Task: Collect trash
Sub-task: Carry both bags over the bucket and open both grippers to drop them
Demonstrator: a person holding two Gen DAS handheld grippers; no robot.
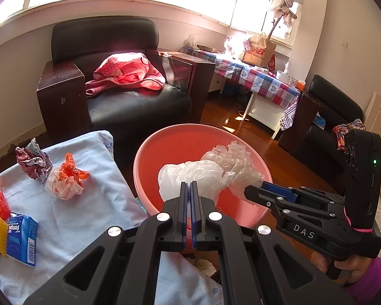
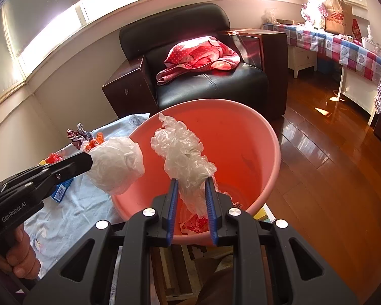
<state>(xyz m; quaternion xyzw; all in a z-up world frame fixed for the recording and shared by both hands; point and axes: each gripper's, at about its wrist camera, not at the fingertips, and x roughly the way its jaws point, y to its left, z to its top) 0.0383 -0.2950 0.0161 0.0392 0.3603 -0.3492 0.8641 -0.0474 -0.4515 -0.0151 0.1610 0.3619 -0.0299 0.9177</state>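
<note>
My left gripper (image 1: 189,186) is shut on a white plastic bag (image 1: 190,172), which hangs over the near edge of the pink basin (image 1: 149,150). My right gripper (image 2: 191,181) is shut on a crinkled clear plastic wad (image 2: 183,150) above the basin's (image 2: 273,162) inside. From the right wrist view the left gripper (image 2: 89,161) comes in from the left with the white bag (image 2: 116,165). In the left wrist view the right gripper (image 1: 251,193) holds the clear wad (image 1: 233,156). A red-and-white wrapper (image 2: 195,225) lies on the basin floor.
On the light blue cloth (image 1: 94,211) left of the basin lie a crumpled purple paper (image 1: 33,160), an orange-and-white wrapper (image 1: 66,181), a blue tissue pack (image 1: 21,239) and red and yellow pieces. A black armchair (image 1: 139,106) with a red blanket stands behind; a checked-cloth table (image 1: 264,81) at right.
</note>
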